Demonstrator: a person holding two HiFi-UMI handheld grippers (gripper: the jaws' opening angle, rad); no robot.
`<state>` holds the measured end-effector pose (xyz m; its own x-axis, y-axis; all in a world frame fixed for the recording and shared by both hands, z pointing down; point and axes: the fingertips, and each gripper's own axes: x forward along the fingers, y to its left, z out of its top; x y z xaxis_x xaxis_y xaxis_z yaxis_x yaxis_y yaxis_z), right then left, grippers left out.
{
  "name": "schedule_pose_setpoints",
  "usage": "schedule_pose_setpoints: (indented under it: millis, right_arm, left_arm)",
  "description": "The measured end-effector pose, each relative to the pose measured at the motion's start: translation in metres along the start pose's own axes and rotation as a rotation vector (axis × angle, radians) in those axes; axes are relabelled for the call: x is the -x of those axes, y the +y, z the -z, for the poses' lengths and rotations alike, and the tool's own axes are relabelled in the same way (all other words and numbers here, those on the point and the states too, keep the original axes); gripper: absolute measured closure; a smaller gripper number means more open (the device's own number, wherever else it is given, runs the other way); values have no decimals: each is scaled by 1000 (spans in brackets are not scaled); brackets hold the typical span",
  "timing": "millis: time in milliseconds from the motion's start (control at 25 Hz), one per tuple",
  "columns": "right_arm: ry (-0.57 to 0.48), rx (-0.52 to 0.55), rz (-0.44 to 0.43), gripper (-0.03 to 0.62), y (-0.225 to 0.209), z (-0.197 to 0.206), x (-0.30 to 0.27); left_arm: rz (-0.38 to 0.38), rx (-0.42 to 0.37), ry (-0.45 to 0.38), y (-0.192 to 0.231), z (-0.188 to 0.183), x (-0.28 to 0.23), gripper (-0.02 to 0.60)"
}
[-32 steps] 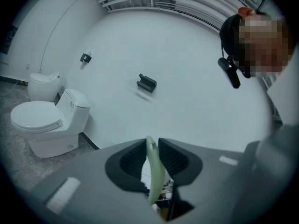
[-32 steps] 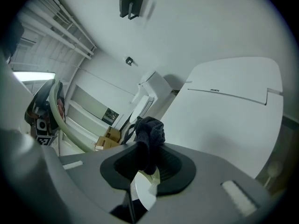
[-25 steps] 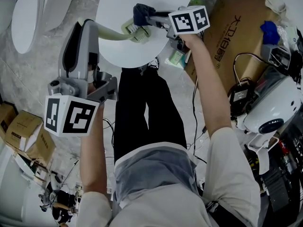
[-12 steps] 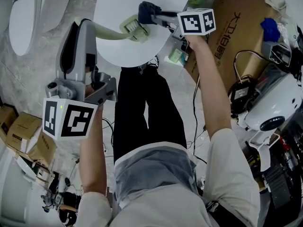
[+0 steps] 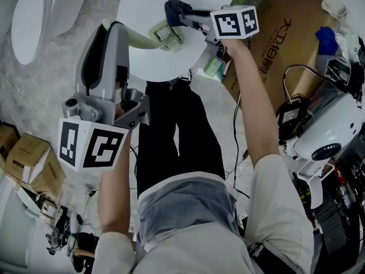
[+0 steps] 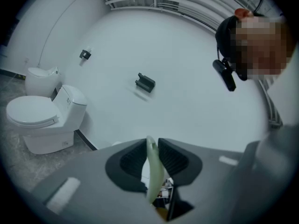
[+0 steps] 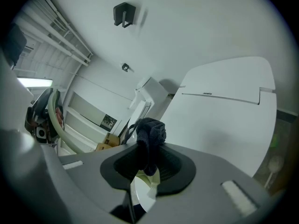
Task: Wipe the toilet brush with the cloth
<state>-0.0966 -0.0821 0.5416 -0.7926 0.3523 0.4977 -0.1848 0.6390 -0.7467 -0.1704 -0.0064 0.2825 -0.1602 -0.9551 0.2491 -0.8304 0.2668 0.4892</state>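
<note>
In the head view my left gripper point(image 5: 112, 28) is shut on the pale green handle of the toilet brush point(image 5: 137, 39). The handle curves right to the brush head point(image 5: 164, 34) over a white round table point(image 5: 148, 61). My right gripper point(image 5: 183, 17) is shut on a dark blue cloth point(image 5: 174, 8), which presses against the top of the brush head. In the left gripper view the green handle point(image 6: 153, 167) stands pinched between the pads of the left gripper point(image 6: 152, 158). In the right gripper view the bunched cloth point(image 7: 150, 130) sticks out of the right gripper point(image 7: 147, 164), with a bit of the pale brush beneath it.
A white toilet point(image 5: 27, 21) stands at the far left on the stone floor, also seen as the toilet point(image 6: 43, 120) in the left gripper view. A large cardboard box point(image 5: 285, 39), a white appliance point(image 5: 331, 131) and cables crowd the right. Small cardboard boxes point(image 5: 28, 160) sit at the lower left.
The left gripper has shifted a little to the right with the brush handle. The right gripper has slid the cloth slightly up along the brush head.
</note>
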Motion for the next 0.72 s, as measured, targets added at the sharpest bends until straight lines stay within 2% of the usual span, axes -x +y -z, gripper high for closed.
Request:
schedule_pose_setpoints:
  millis: [440,720]
  right_arm:
    - [56,48,-38,520,18,-17,-37]
    - [228,168,-40,520,25,-10,-74]
  left_arm:
    - [12,29,-11,1,0,-1,581]
    - [12,50,-15,5,-1,-3,581]
